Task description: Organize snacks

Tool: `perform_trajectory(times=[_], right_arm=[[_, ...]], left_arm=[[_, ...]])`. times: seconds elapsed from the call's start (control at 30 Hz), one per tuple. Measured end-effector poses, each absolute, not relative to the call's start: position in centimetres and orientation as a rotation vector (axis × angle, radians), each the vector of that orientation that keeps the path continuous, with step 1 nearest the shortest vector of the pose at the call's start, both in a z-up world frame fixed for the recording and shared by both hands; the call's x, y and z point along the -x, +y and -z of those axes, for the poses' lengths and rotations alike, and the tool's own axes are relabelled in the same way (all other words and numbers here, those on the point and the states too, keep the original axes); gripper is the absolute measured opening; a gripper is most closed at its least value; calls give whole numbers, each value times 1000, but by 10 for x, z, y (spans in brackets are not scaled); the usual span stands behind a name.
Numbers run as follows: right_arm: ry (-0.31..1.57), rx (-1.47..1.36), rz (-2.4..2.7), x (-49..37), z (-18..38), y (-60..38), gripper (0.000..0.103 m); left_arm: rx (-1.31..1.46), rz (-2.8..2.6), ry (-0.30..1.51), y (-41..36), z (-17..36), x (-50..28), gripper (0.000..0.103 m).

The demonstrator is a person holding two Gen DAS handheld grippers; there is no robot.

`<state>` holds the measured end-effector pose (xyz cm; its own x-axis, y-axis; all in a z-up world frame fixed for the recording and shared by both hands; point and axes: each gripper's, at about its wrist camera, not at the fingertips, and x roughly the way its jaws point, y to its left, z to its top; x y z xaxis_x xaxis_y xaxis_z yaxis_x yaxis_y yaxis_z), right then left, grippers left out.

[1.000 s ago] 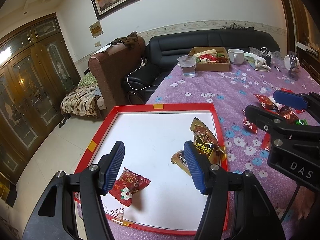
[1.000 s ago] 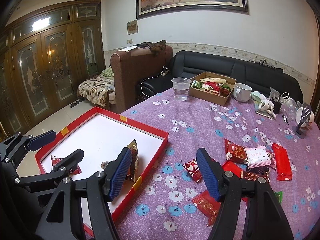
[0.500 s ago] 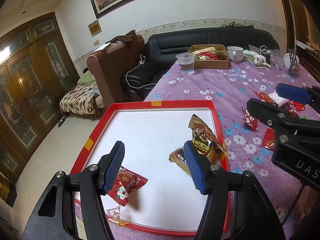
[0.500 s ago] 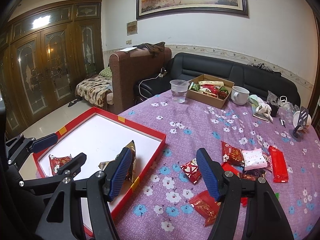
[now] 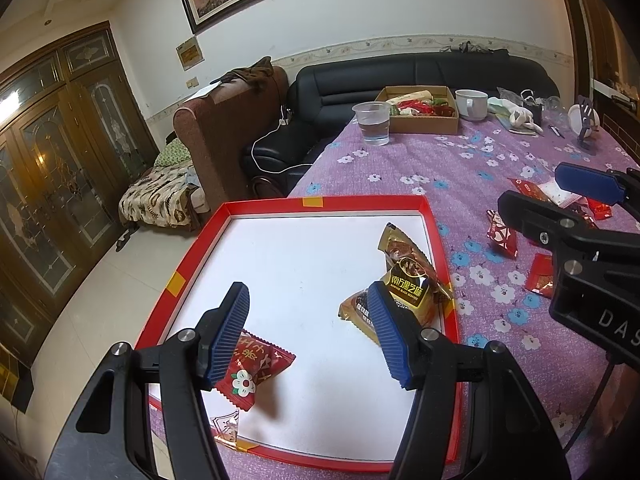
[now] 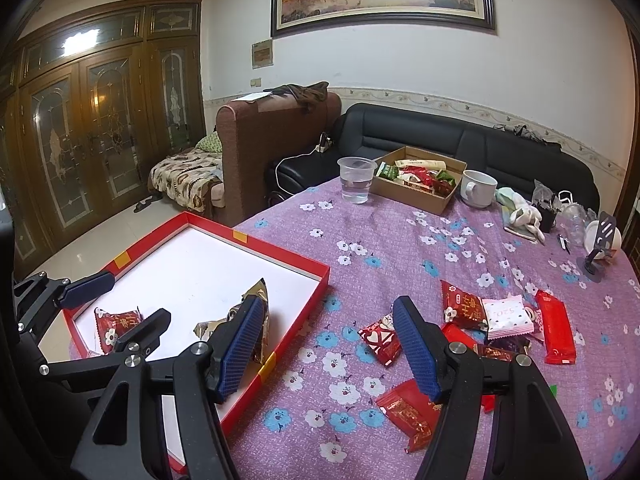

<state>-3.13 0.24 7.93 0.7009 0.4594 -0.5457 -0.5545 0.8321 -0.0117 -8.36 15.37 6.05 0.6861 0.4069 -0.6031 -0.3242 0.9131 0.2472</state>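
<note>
On the purple flowered surface [image 6: 400,248], loose snack packets [image 6: 472,322] beside the red tray [image 6: 296,320] look light, crinkly and slippery, best pinched at a flat sealed edge, while the left gripper [image 5: 308,334] and right gripper [image 6: 332,346] hover open and empty.

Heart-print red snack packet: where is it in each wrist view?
Left wrist: heart-print red snack packet right of centre, on the purple cloth beyond the red tray's right wall.
Right wrist: same packet low centre, just left of the right blue finger.
Shared landmark: plastic water cup.
</note>
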Motion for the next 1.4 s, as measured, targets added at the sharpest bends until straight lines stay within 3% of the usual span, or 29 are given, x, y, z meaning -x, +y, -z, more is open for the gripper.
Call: perform_trajectory(times=[1.4], right_arm=[[567,223,-497,27,-74,6,69]], left_arm=[[-110,-406,717,160,-53,81,61]])
